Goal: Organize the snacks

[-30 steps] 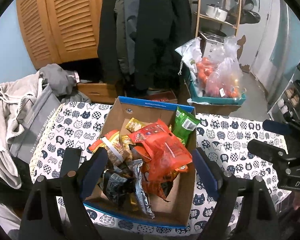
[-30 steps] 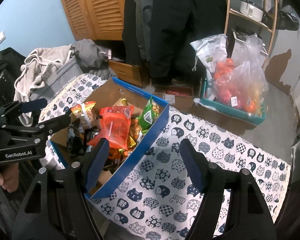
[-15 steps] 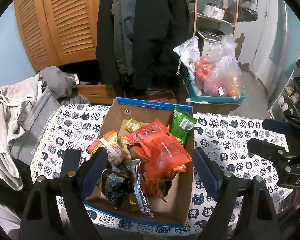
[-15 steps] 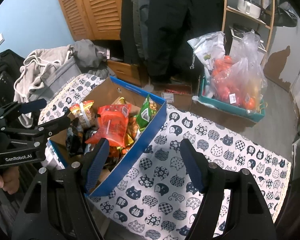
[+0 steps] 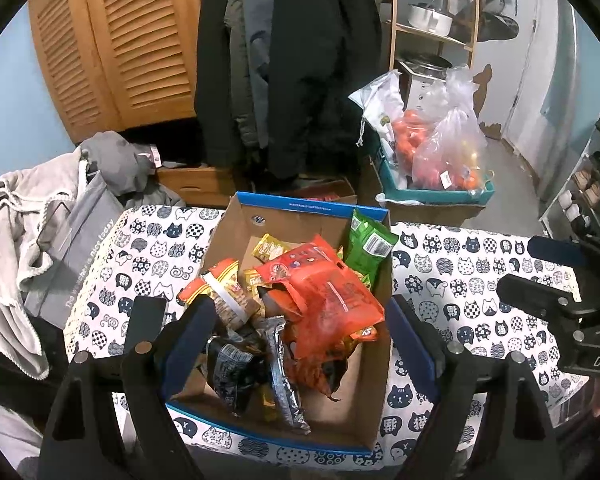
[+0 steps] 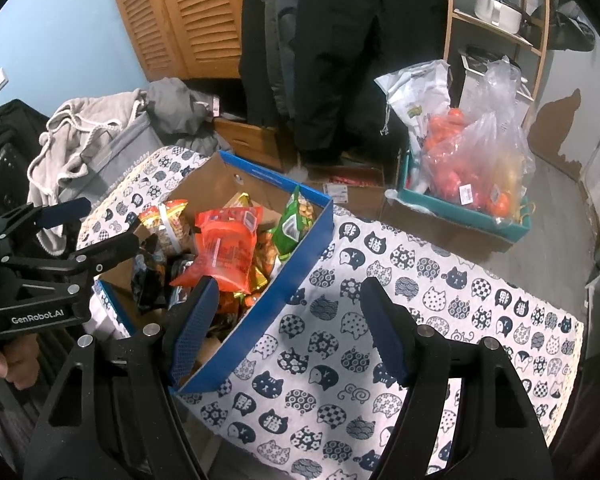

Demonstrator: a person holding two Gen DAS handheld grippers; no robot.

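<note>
Cardboard box [image 5: 236, 240] with blue rim seated on bench [image 5: 460, 280] covered in a cat-print cloth; fills centre of left wrist view, sits centre-left in right wrist view. Heaped with snack packets. Large orange bag [image 5: 328, 292] on top at centre. Green packet [image 5: 368, 240] propped against the box wall, upper right of the box in left wrist view. Yellow packet [image 5: 270, 246] behind the orange bag, toward the far wall. Striped orange-and-white packet [image 5: 224, 292] at left of the pile. Black packet [image 5: 232, 364] and silver foil packet [image 5: 282, 380] lower in the frame, nearest the camera.

Left claw [image 5: 300, 340] above the near half of the box, jaws wide, nothing between the pads; packets visible in the gap below. No contact discernible.

Right claw [image 6: 288, 332] wide as well, nothing held. Left pad [image 6: 192, 328] over the near blue corner of the box; right pad over bare cloth. Claw straddles the box's right wall from above.

Each claw visible in the other's view: right one at right edge of left wrist view, left one at left edge of right wrist view, with a hand [image 6: 4, 364] on its grip.

Off the bench: teal crate [image 6: 460, 208] with clear bags of orange fruit at upper right, grey clothing [image 5: 20, 220] at left.
</note>
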